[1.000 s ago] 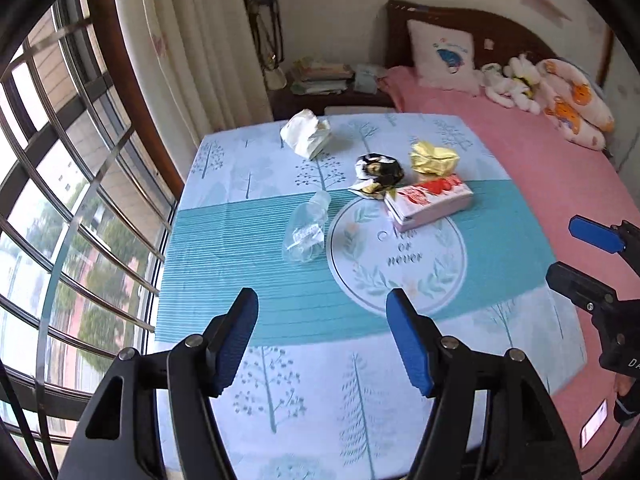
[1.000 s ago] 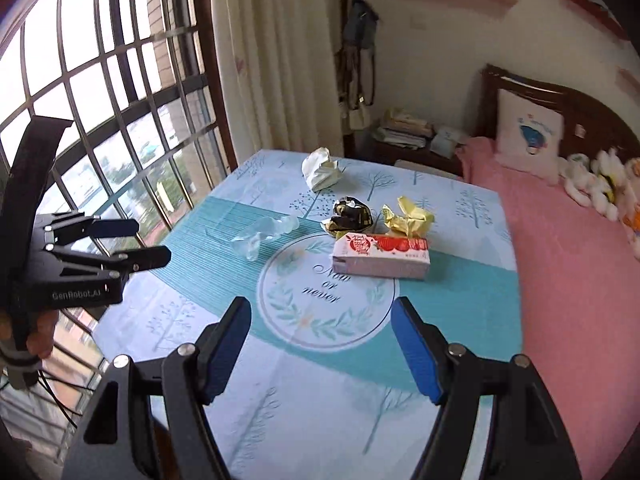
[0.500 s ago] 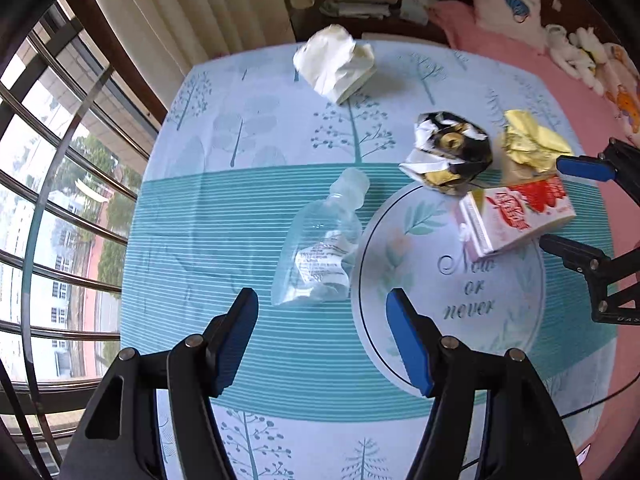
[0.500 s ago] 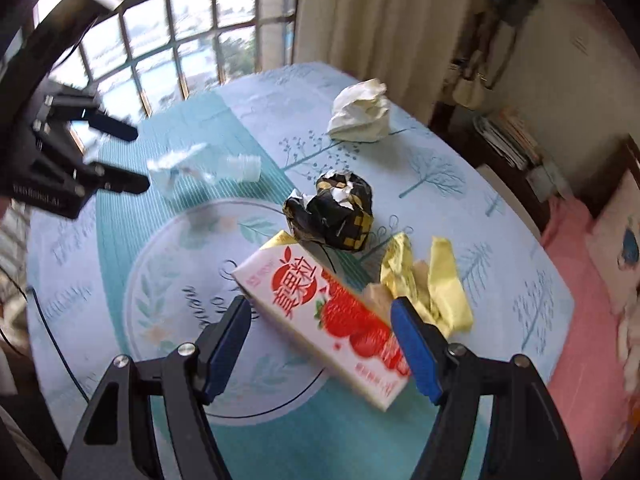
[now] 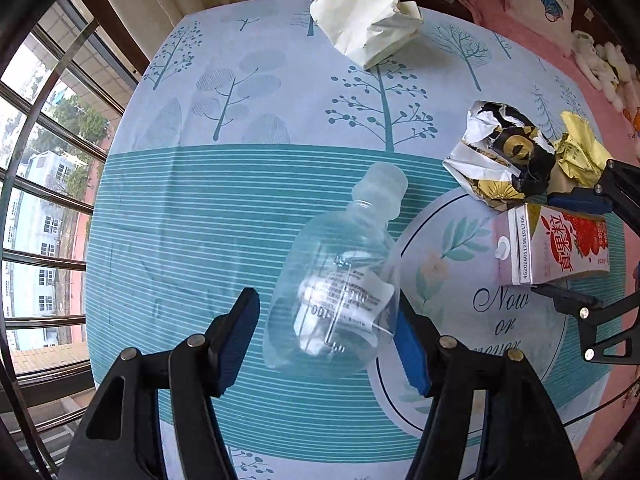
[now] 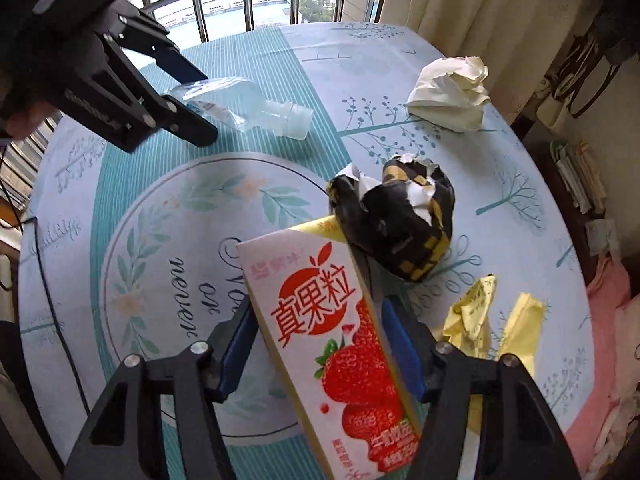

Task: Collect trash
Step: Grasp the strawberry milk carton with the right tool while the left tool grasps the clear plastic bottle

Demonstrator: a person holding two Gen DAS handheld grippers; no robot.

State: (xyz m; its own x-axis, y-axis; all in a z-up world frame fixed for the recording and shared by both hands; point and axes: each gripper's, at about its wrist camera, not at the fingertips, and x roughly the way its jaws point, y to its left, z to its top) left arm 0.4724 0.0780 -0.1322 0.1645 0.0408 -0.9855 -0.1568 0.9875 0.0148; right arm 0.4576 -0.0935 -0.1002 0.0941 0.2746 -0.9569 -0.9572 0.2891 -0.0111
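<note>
The left gripper (image 5: 326, 336) was open, its blue pads either side of the bottle's (image 5: 336, 292) fat end w/ a gap on the left side; the right pad sat right at the bottle's edge, contact hard to call. The bottle, clear plastic, lay on its side on the tablecloth (image 5: 200, 208), on the teal striped band. Its long axis ran away from that gripper, cap end pointing up-right toward the black-gold wrapper (image 5: 500, 156), base nearest the pads.

The right gripper (image 6: 318, 346) was also open, pads straddling the carton (image 6: 336, 340), a pink strawberry drink box. The carton lay flat, long axis running along the fingers: one end back between them, the other pointing out toward the table's middle, over the round "Now or never" print. Pads looked just beside its sides; couldn't tell if they touched.

The wrapper ball sat touching or just past the carton's far corner. Yellow wrapper (image 6: 492, 320) lay right of the right gripper, near the carton. Crumpled white paper (image 6: 450, 94) was well apart at the far side by the curtain (image 6: 460, 8). In the right wrist view the left gripper (image 6: 188, 96) showed at the bottle (image 6: 248, 106), cap pointing right.
</note>
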